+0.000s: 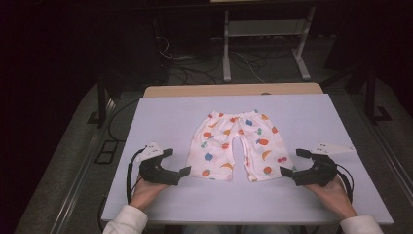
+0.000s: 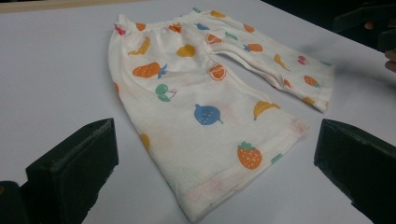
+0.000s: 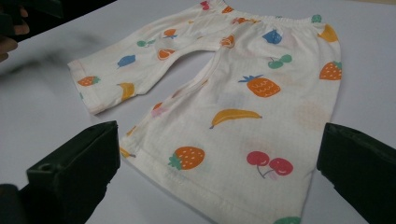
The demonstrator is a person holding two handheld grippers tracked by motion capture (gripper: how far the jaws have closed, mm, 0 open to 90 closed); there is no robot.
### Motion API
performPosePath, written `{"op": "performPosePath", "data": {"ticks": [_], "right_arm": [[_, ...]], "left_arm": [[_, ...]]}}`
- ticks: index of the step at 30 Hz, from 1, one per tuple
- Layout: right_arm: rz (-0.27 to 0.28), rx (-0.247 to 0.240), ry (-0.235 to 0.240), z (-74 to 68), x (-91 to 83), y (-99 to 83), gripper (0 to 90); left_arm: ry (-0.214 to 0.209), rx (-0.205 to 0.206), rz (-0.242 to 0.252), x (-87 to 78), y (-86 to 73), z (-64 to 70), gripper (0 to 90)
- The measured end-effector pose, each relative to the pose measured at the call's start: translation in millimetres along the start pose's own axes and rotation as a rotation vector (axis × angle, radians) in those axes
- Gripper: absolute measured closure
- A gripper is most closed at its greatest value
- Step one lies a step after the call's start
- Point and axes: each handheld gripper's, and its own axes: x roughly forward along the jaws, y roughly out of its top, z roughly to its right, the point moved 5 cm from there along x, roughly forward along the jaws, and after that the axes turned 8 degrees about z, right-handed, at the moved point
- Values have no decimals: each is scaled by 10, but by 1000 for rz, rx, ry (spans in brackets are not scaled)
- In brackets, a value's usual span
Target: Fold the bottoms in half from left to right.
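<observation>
The left hand-held gripper [image 1: 176, 163] rested on the counter [image 1: 160, 112] just beside the near hem of one leg of the fruit-print trousers [image 1: 237, 144], its jaws spread wide and empty. The right hand-held gripper [image 1: 291, 163] sat likewise just beside the hem of the other leg, jaws also spread, gripping nothing. In the left gripper view the two black jaws framed the hem with the strawberry print, and in the right gripper view they framed the hem with the cherries; in neither did a jaw touch the cloth.

The trousers [image 2: 205, 98] lay flat at the middle of the counter, waistband at the far end, both legs pointing toward the person and slightly apart. No fold showed, so the work, probably folding or picking up the garment, looked to be at its very start: both hems had yet to be pinched, and everything after that was left to do.

The corner of the hem nearest each camera ran out of the frame. Beyond the trousers the room was dark, with a metal stand [image 1: 263, 44] and loose cables hard to make out.
</observation>
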Motion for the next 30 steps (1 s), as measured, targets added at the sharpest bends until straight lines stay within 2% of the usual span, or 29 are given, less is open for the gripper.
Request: {"op": "performPosePath", "data": {"ticks": [13, 30], "right_arm": [[4, -5, -4, 3, -10, 9, 0], [4, -30, 1, -21, -15, 78, 0]], "left_arm": [[-20, -7, -1, -8, 5, 13, 0], [-14, -5, -5, -14, 1, 26, 0]]}}
